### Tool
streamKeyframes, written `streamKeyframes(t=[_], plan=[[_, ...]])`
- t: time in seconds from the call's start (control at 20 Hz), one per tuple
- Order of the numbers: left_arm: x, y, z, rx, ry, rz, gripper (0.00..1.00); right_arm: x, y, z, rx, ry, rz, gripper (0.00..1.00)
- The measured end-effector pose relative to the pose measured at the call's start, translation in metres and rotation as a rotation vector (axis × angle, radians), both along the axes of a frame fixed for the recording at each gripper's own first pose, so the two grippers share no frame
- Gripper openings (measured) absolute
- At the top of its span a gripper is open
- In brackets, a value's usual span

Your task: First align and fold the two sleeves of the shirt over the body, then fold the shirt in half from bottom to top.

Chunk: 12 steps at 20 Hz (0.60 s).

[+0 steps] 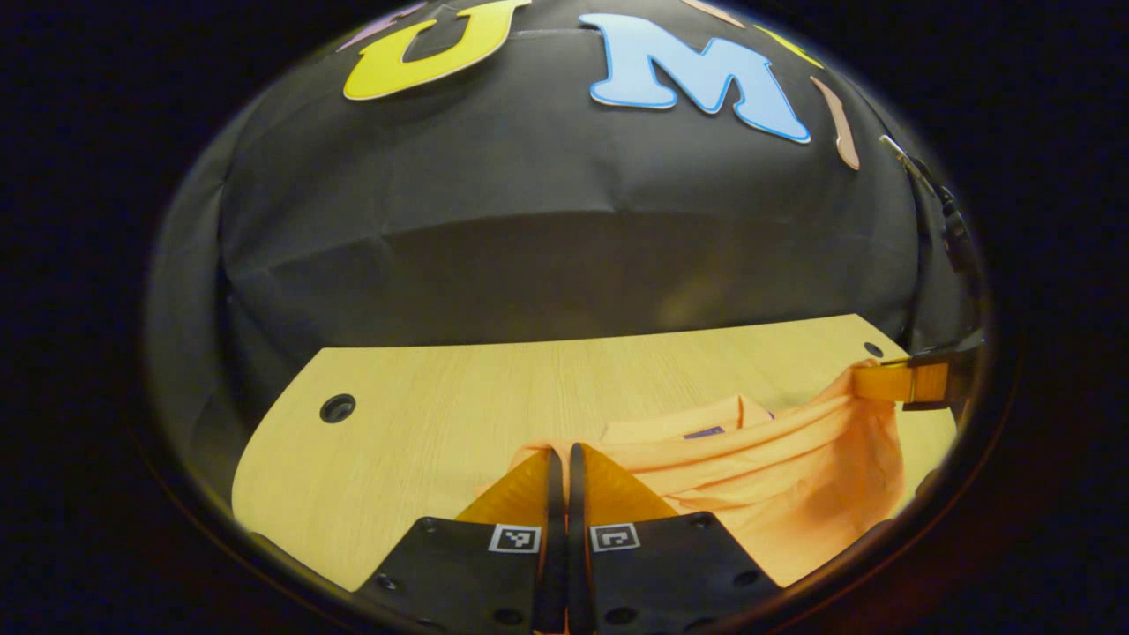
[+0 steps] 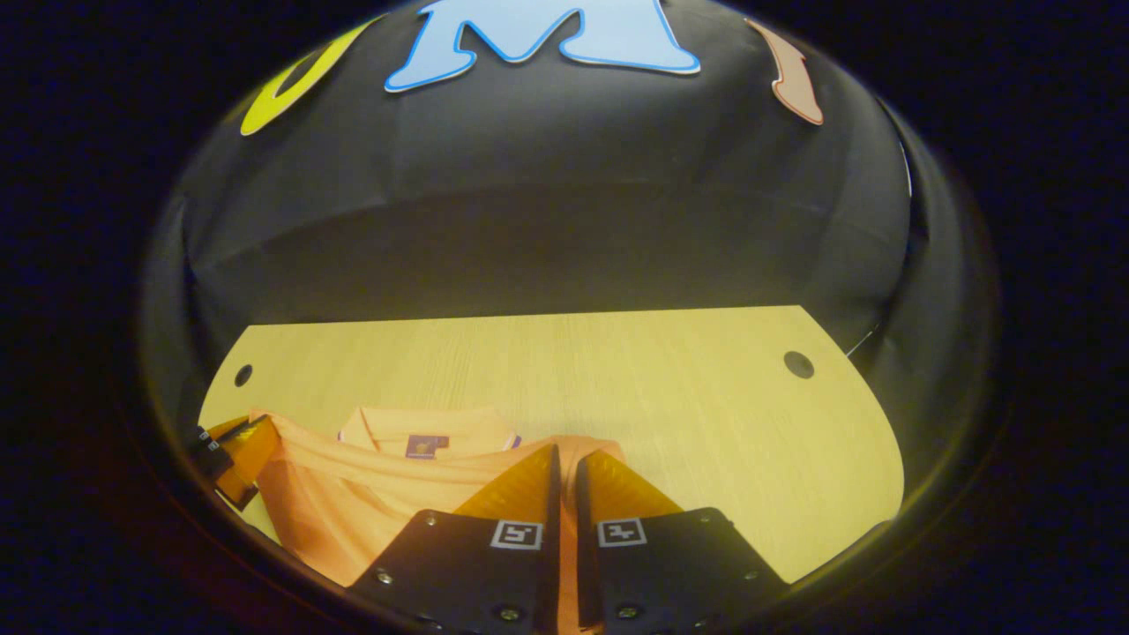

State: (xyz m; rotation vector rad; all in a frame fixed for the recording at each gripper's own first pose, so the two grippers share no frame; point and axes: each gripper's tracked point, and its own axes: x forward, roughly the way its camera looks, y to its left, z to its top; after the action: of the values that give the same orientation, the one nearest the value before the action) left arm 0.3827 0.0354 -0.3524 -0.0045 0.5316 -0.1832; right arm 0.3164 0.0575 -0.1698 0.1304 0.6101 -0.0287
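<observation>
My left gripper point(image 1: 561, 459) and right gripper point(image 2: 565, 459) each have their jaws pinching an edge of the shirt point(image 1: 794, 476), lifting it above the counter point(image 1: 423, 414). The cloth hangs taut between them, the collar point(image 2: 428, 432) lying flat beyond. I judge the sleeves already folded and the bottom-to-top fold underway; laying the hem near the collar remains.

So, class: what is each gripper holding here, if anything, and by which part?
Both grip the orange shirt. The left gripper and the right gripper are each shut on a raised fabric edge at opposite sides, near the collar. Hem or shoulder cannot be told.
</observation>
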Motion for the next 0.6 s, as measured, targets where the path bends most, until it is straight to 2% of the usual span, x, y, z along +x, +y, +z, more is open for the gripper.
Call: streamKeyframes(t=[0.15,0.25,0.3,0.35,0.4,0.45,0.5,0.55,0.6], plan=[[-0.002,0.002,-0.004,0.009,0.014,0.021,0.09,-0.001,0.004,-0.005,-0.028,0.011,0.02,0.08],[-0.004,0.007,-0.001,0.006,0.013,0.037,0.12,-0.007,0.005,-0.004,-0.078,0.002,0.047,0.16],[-0.008,0.007,0.001,-0.003,0.018,0.037,0.17,-0.011,0.007,-0.002,-0.103,0.0,0.065,0.32],[-0.011,0.011,0.005,-0.005,0.02,0.047,0.26,-0.016,0.009,0.0,-0.125,-0.004,0.082,0.33],[-0.014,0.017,0.008,-0.001,0.02,0.064,0.35,-0.02,0.013,0.004,-0.133,-0.016,0.105,0.41],[-0.017,0.021,0.012,-0.009,0.023,0.074,0.46,-0.027,0.016,0.008,-0.142,-0.029,0.124,0.53],[-0.022,0.024,0.018,-0.022,0.025,0.086,0.56,-0.034,0.017,0.013,-0.156,-0.044,0.142,0.77],[-0.027,0.027,0.024,-0.033,0.02,0.1,0.72,-0.039,0.017,0.016,-0.175,-0.064,0.156,0.87],[-0.032,0.031,0.029,-0.034,0.012,0.115,0.82,-0.045,0.017,0.025,-0.192,-0.085,0.162,0.99]])
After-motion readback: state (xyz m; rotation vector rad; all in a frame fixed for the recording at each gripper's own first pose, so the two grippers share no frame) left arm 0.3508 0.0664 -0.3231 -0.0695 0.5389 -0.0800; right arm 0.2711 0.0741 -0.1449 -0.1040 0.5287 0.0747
